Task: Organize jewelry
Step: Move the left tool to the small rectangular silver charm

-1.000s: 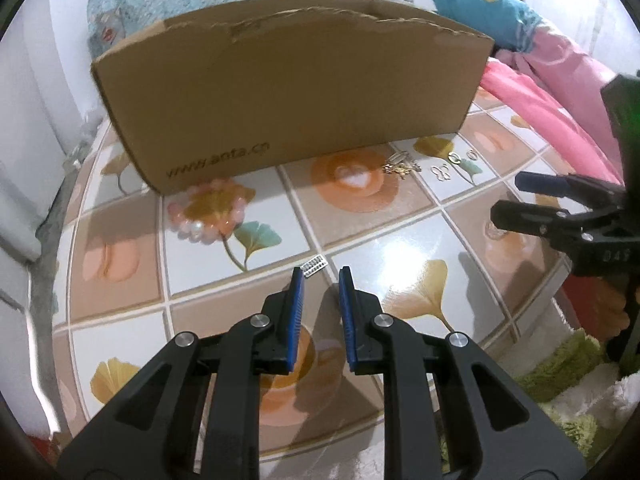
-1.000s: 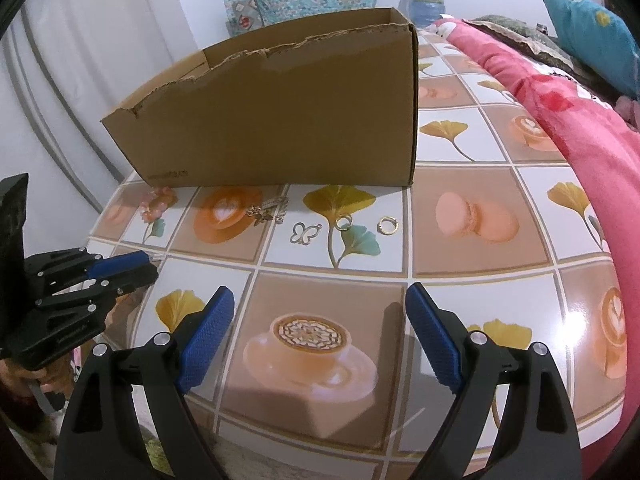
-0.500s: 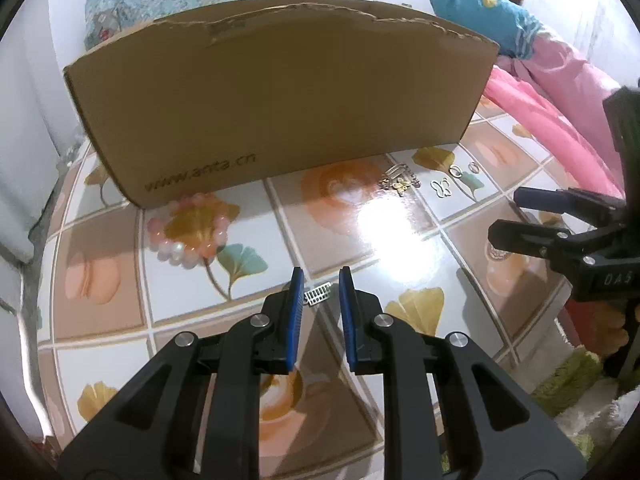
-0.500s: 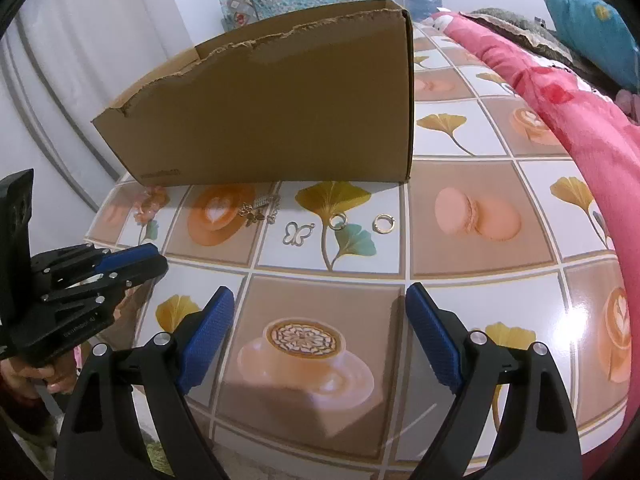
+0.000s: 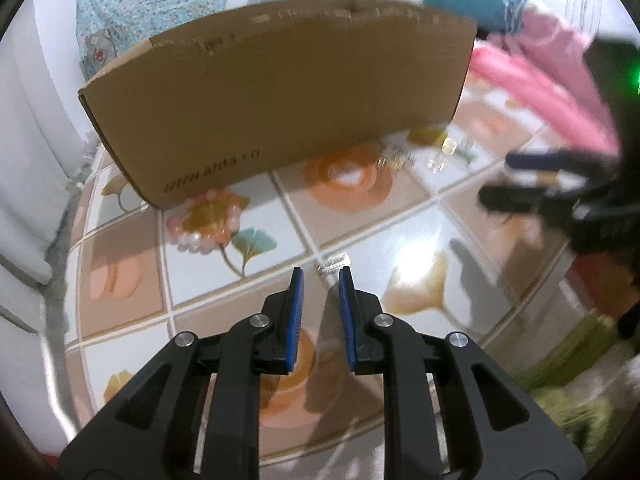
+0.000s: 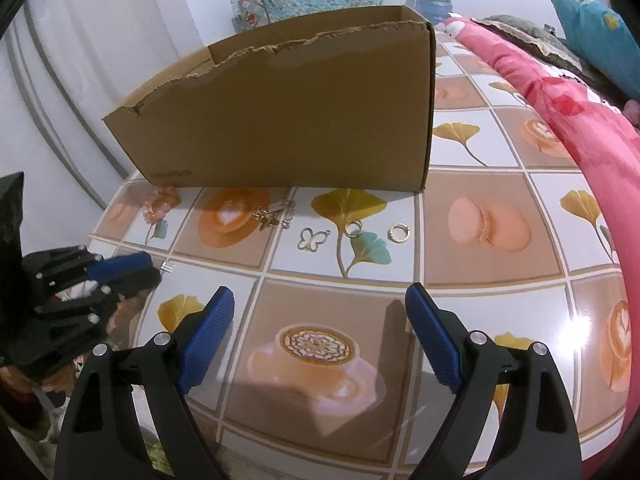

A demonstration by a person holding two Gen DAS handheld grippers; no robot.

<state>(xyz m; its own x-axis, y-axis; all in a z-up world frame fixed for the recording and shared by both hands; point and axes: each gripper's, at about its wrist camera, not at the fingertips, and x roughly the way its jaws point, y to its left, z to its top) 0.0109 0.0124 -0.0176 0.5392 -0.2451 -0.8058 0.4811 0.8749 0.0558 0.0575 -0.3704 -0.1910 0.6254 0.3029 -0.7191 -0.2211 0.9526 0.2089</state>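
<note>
A small silver clasp piece (image 5: 334, 262) lies on the tiled tabletop just ahead of my left gripper (image 5: 321, 278), whose jaws stand a narrow gap apart and empty. It also shows in the right wrist view (image 6: 168, 267). A pink bead bracelet (image 5: 204, 226) lies by the cardboard box (image 5: 280, 96). A gold chain (image 6: 276, 214), a butterfly charm (image 6: 313, 239) and two gold rings (image 6: 353, 229) (image 6: 399, 233) lie in front of the box (image 6: 288, 120). My right gripper (image 6: 318, 312) is wide open and empty, short of them.
The table (image 6: 500, 292) has a patterned tile cloth and ends near both grippers. A pink quilt (image 6: 560, 92) and blue pillow (image 6: 596, 20) lie along the right. A white wall and curtain are on the left. A green mat (image 5: 580, 360) lies below the table edge.
My left gripper has swung left and closer to the table, so the silver clasp piece now lies right at its fingertips. The right gripper has stayed open and barely moved.
</note>
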